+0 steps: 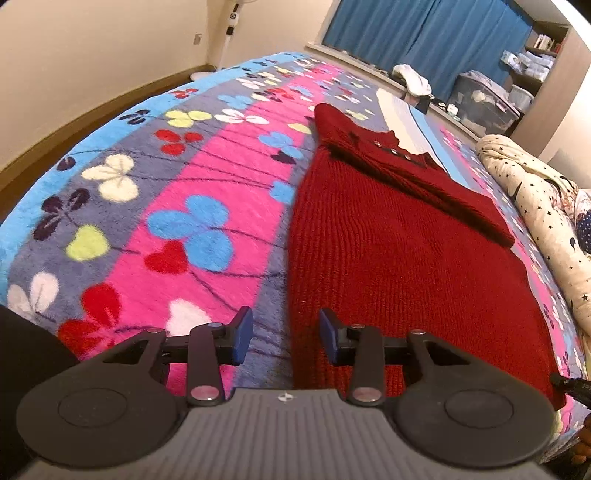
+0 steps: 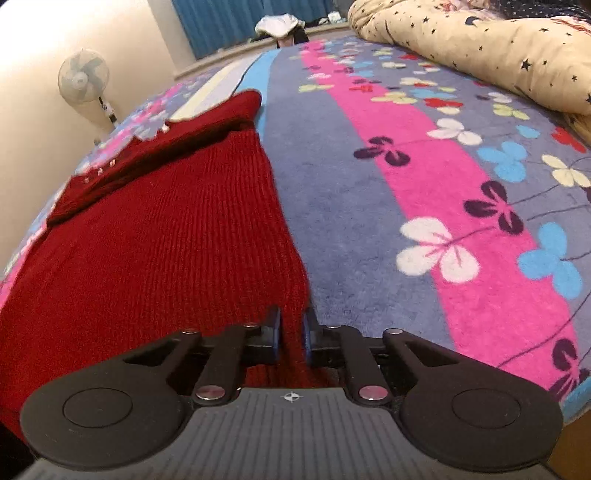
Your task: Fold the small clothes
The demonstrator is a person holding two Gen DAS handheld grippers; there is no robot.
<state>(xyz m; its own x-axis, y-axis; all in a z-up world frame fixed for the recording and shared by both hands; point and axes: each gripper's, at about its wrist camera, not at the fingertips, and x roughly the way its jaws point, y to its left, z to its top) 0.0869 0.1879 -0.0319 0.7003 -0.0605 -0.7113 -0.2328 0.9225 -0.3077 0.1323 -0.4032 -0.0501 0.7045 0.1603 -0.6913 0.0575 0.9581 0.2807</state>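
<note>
A dark red knitted sweater (image 1: 388,236) lies flat on the flowered blanket (image 1: 192,206), collar far away, one sleeve folded across its chest. My left gripper (image 1: 286,338) is open at the sweater's near left hem corner, the cloth edge between its blue pads, not pinched. In the right wrist view the sweater (image 2: 155,236) fills the left half. My right gripper (image 2: 292,334) is shut on the sweater's near right hem corner, with red knit pinched between the pads.
A cream star-print duvet (image 2: 491,48) is bunched along the bed's right side. A standing fan (image 2: 84,77) is by the wall. White cloth (image 1: 413,79) lies on the far ledge below blue curtains (image 1: 424,33). Storage bins (image 1: 484,99) stand at far right.
</note>
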